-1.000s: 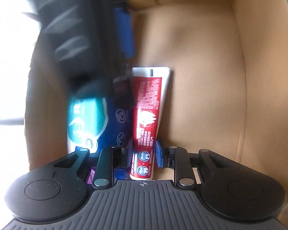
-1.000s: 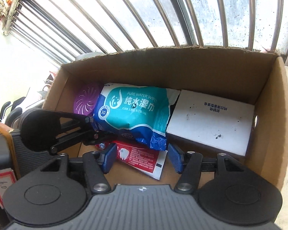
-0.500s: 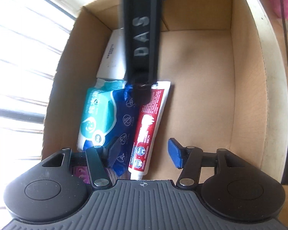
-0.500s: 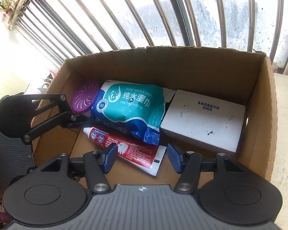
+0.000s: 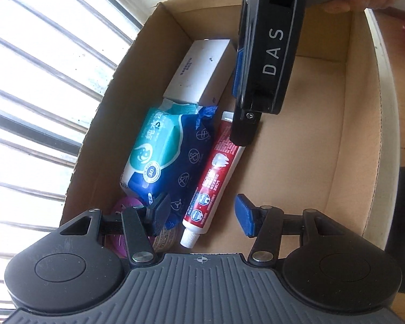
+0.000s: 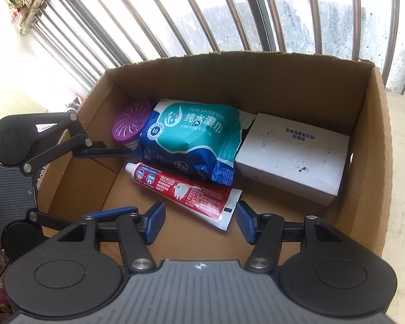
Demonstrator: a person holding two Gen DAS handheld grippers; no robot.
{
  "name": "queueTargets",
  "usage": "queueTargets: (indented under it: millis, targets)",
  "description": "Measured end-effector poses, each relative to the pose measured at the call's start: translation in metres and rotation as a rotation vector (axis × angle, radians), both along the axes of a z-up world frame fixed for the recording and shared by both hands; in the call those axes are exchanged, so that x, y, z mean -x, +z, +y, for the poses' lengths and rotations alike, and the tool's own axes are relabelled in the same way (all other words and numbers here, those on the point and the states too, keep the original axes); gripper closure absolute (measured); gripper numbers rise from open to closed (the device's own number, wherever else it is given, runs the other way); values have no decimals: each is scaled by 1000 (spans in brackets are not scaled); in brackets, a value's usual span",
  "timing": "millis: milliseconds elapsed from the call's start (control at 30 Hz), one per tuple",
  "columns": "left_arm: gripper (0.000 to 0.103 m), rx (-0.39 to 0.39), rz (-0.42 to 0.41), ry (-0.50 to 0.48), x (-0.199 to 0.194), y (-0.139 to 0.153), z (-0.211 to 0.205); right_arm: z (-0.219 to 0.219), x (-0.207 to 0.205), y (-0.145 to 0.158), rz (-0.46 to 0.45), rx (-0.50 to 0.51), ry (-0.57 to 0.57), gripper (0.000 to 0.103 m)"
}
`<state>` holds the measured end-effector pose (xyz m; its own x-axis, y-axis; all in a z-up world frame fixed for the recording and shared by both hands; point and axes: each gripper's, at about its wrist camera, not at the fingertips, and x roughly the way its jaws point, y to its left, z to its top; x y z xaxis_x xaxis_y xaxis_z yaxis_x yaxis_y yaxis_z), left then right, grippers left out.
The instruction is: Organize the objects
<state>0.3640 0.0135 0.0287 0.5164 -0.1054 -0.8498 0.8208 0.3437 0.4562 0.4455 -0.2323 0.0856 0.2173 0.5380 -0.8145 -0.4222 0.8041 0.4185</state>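
Inside the cardboard box [image 6: 375, 124], against the far wall — purple disc [image 6: 129, 124], wipes pack [image 6: 191, 137], white carton [image 6: 291, 159]; toothpaste tube [image 6: 186, 189] flat just in front. Left gripper [image 5: 201, 213] parted over the tube's cap end, gripping nothing. Right gripper [image 6: 199, 221] half open, empty — above the tube's crimped end.

my left gripper [image 5: 203, 214]: fingers apart, nothing between them, above cardboard box [image 5: 337, 124] | toothpaste tube [image 5: 213, 178] flat below, beside wipes pack [image 5: 167, 156] | white box [image 5: 199, 70] farther | other gripper [image 5: 267, 54] overhead
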Motion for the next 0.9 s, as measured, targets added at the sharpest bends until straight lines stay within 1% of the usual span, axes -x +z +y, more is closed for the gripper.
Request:
queueTargets:
  millis: [133,200,267,300,333,400,433,467,500,533,567,600,633,667,700,767,833,867,900]
  targets:
    - [50,16,-1,50,18,1,9,-3,8,1,-1,-28,6,42]
    - [49,22,-14,68,28,2,13,-6,10,3,-3,-60,12,42]
    - [44,29,-43,68,37,5,16,-7,14,4,-2,-72,18,42]
    - [41,70,-60,62,42,10,20,-6,16,4,5,-64,24,42]
    - [33,123,-71,69,45,16,25,-6,16,5,12,-50,27,42]
    - [20,257,-94,132,48,32,39,-9,17,13,-1,-63,14,42]
    - [13,328,-98,174,35,43,16,-13,18,19,-19,-81,5,42]
    - [10,390,-106,224,29,52,-2,-17,21,29,-52,-108,-2,42]
    - [7,459,-113,294,44,65,-19,-24,27,40,-85,-132,-6,42]
    - [4,510,-121,350,50,71,-16,-31,33,54,-134,-165,-10,41]
    - [0,570,-144,420,58,78,-11,-40,37,68,-192,-197,-15,38]
    - [0,614,-167,471,66,82,-5,-47,48,82,-254,-221,-29,35]
    - [0,661,-194,534,72,82,7,-55,57,93,-310,-238,-43,28]
    - [0,695,-212,597,78,84,10,-62,73,104,-385,-256,-57,22]
    - [0,714,-226,639,84,85,11,-70,86,114,-447,-269,-69,20]
    - [0,765,-248,719,96,82,16,-81,110,125,-538,-299,-81,15]
    - [0,811,-275,764,102,80,17,-89,133,127,-615,-338,-101,14]
    - [0,828,-291,779,113,85,21,-94,150,122,-673,-375,-137,12]
    - [0,836,-300,795,120,85,20,-102,164,120,-716,-398,-185,11]
